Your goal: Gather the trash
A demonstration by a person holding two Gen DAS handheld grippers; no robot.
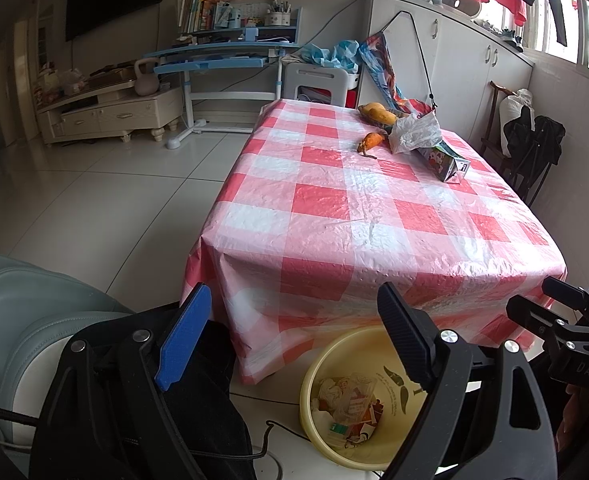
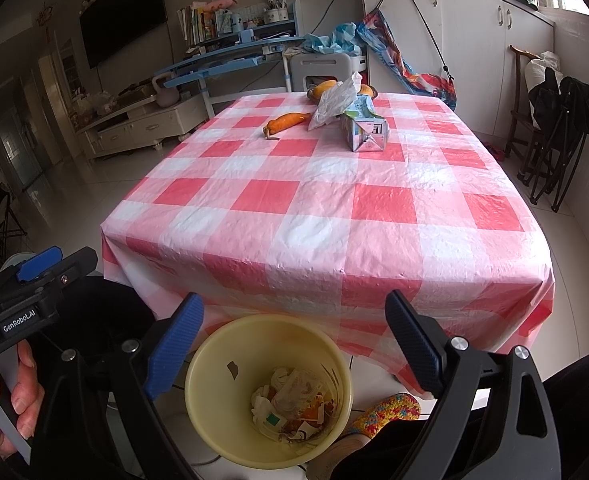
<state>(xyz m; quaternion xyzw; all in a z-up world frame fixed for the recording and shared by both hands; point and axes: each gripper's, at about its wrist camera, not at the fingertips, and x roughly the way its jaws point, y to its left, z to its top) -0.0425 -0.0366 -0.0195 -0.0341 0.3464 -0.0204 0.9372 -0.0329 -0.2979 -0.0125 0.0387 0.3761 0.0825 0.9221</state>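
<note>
Yellow plastic bin [image 2: 268, 390] on the floor already holds scraps. Both tools, left [image 1: 290, 336] and right [image 2: 294, 346], gape apart, empty. Next likely calls for reaching to the table's far edge for the crumpled clear plastic bag [image 2: 334, 102] or the flattened pale-green carton [image 2: 366, 128].

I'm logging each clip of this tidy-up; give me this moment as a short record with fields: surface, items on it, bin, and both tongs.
surface: table under a red-and-white checked plastic cloth
items: orange carrot; crumpled clear plastic bag; flattened drink carton lying on its side; yellow fruit behind the bag
bin: pale yellow plastic bucket on the floor at the table's near edge, some rubbish inside
left tongs: open, empty
right tongs: open, empty, above the bucket
</note>
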